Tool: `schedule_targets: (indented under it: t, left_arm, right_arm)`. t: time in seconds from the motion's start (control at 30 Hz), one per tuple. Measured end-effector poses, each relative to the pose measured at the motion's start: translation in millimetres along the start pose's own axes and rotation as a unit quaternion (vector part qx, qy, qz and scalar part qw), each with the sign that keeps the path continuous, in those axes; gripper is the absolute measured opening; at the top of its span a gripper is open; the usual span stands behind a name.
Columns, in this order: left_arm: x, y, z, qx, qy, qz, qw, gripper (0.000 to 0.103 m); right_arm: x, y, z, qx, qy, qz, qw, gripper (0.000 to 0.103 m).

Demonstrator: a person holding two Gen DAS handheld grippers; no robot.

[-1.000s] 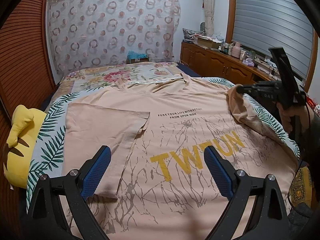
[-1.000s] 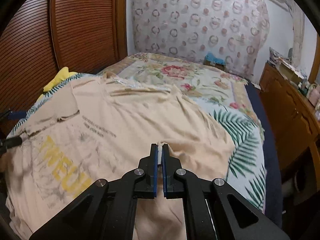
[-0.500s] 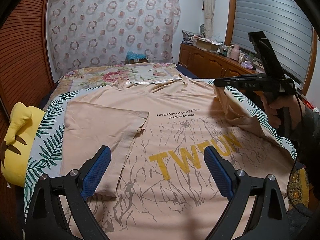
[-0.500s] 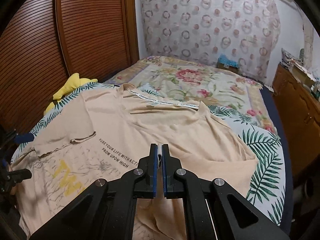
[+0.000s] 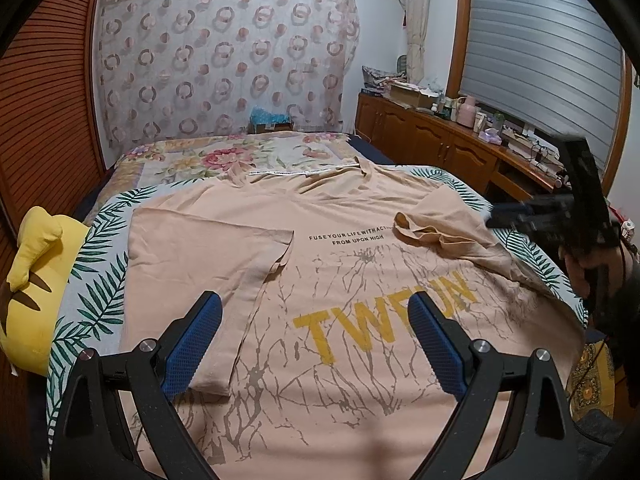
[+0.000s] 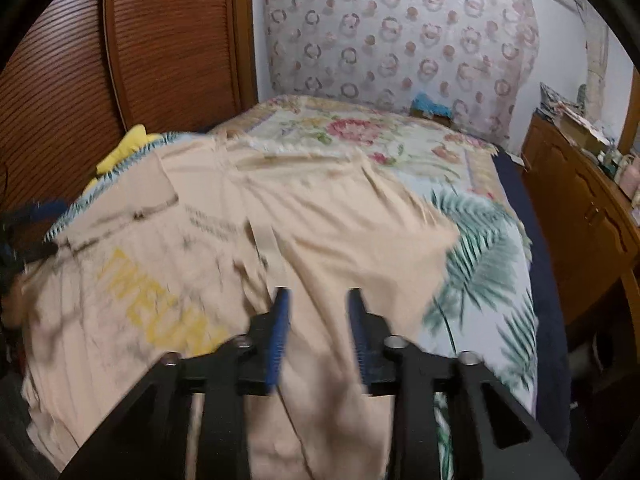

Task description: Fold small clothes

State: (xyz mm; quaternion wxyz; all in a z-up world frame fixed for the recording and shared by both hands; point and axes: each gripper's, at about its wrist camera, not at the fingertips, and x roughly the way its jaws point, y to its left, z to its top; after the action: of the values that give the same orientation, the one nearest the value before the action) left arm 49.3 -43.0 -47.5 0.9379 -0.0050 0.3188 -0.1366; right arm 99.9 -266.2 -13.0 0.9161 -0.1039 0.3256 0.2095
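A peach T-shirt point(image 5: 340, 264) with yellow letters lies print-up on the bed. Its left sleeve point(image 5: 200, 248) is folded in over the body. Its right sleeve point(image 5: 436, 228) lies crumpled over the chest, folded inward. My left gripper point(image 5: 314, 344) is open and empty, hovering above the shirt's lower half. My right gripper point(image 6: 318, 316) is open with nothing between its pads, just above the shirt's right side point(image 6: 352, 236); that view is motion-blurred. It also shows in the left wrist view point(image 5: 552, 212) at the shirt's right edge.
A yellow plush toy point(image 5: 36, 280) lies at the bed's left edge by the wooden slatted wardrobe point(image 6: 120, 60). A floral blanket point(image 5: 240, 156) covers the far half of the bed. A wooden cabinet point(image 5: 448, 148) with clutter runs along the right wall.
My right gripper carried the right sleeve up and inward over the chest, then opened and let it drop. It has pulled back to the right. My left gripper stayed still.
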Motion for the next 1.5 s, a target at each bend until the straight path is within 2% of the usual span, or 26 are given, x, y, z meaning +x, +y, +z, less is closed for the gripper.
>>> schedule_targets:
  t: [0.03, 0.13, 0.23, 0.3, 0.6, 0.7, 0.87, 1.13, 1.3, 1.47, 1.5]
  left_arm:
    - [0, 0, 0, 0.0, 0.001, 0.0, 1.0, 0.095]
    - [5, -4, 0, 0.001, 0.006, 0.002, 1.0, 0.095]
    - [7, -5, 0, 0.001, 0.009, 0.002, 1.0, 0.095]
    - [6, -4, -1, 0.001, 0.011, 0.003, 0.9999, 0.095]
    - [11, 5, -2, -0.002, 0.017, 0.003, 0.9999, 0.095]
    - [10, 6, -2, -0.004, 0.017, 0.003, 0.9999, 0.095]
    - [9, 8, -5, -0.004, 0.018, 0.004, 0.9998, 0.095]
    - [6, 17, -8, -0.008, 0.017, 0.005, 0.9998, 0.095]
    - [2, 33, -2, -0.019, 0.01, 0.01, 0.9997, 0.095]
    - [3, 60, 9, -0.024, 0.006, 0.032, 0.9992, 0.095]
    - [4, 66, 13, -0.024, 0.006, 0.035, 0.9991, 0.095]
  right_arm:
    - [0, -1, -8, 0.003, 0.007, 0.001, 1.0, 0.046]
    - [-3, -3, -22, 0.016, 0.013, -0.002, 1.0, 0.046]
    - [-6, -3, -32, 0.02, 0.018, 0.021, 0.999, 0.046]
    - [-5, -2, -35, 0.017, 0.022, 0.03, 0.999, 0.046]
    - [9, -10, -36, 0.032, 0.041, 0.023, 0.998, 0.046]
    - [10, -6, -36, 0.028, 0.039, 0.034, 0.998, 0.036]
    - [4, 12, -39, 0.008, 0.034, 0.073, 0.997, 0.035]
    - [-3, 30, -50, -0.01, 0.041, 0.095, 0.995, 0.035]
    - [-12, 15, -45, 0.004, 0.026, 0.083, 0.996, 0.035]
    - [-13, -11, -25, 0.015, 0.006, 0.038, 0.999, 0.036]
    - [-11, -18, -20, 0.018, 0.005, 0.028, 0.999, 0.039]
